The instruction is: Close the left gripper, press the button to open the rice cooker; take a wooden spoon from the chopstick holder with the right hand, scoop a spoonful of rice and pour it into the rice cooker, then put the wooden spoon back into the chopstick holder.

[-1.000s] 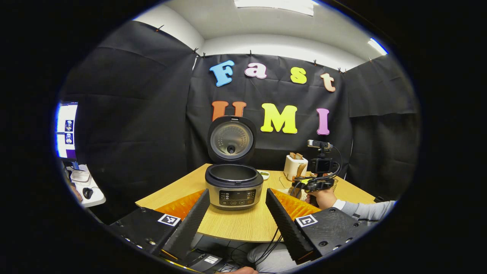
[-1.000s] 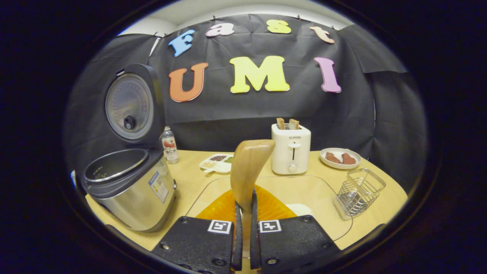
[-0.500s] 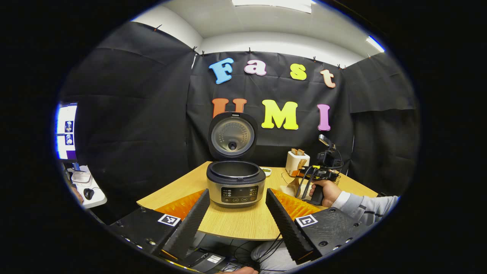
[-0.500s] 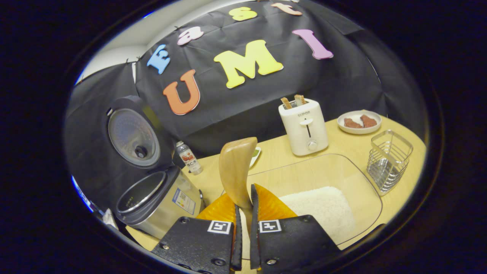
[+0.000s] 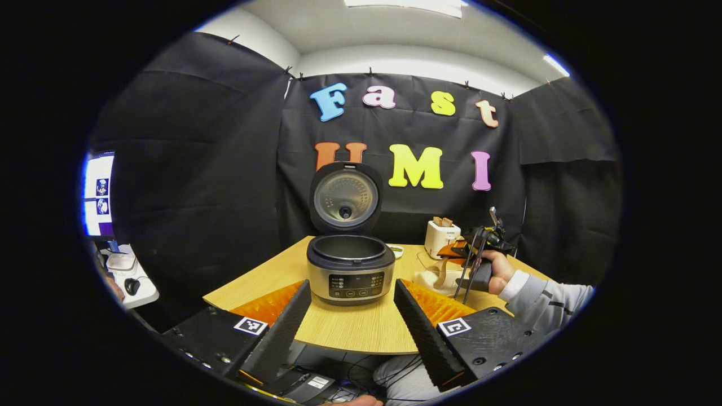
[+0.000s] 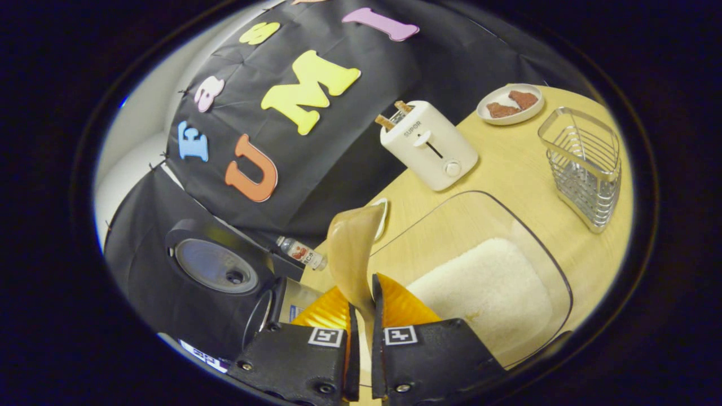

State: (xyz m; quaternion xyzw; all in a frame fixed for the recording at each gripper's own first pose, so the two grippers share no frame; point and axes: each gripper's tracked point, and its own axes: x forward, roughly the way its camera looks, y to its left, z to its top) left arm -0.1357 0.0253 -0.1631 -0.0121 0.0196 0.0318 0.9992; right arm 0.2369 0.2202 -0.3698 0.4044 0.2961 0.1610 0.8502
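The pale wooden spoon (image 6: 351, 254) is clamped by the right gripper (image 6: 361, 361) over the clear rice tray (image 6: 555, 270). The left gripper (image 5: 352, 316) is held wide before the lid-up silver rice cooker (image 5: 350, 270). "SUPOR" is printed on the white toaster (image 6: 428, 144).

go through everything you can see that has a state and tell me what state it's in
Rice cooker: lid up, pot open.
Wooden spoon: gripped, bowl empty.
Right gripper: jaws shut on the spoon handle.
Left gripper: jaws open, holding nothing.
Clear tray: holds rice.
Chopstick holder: upright.
Toaster: bread sticking out.
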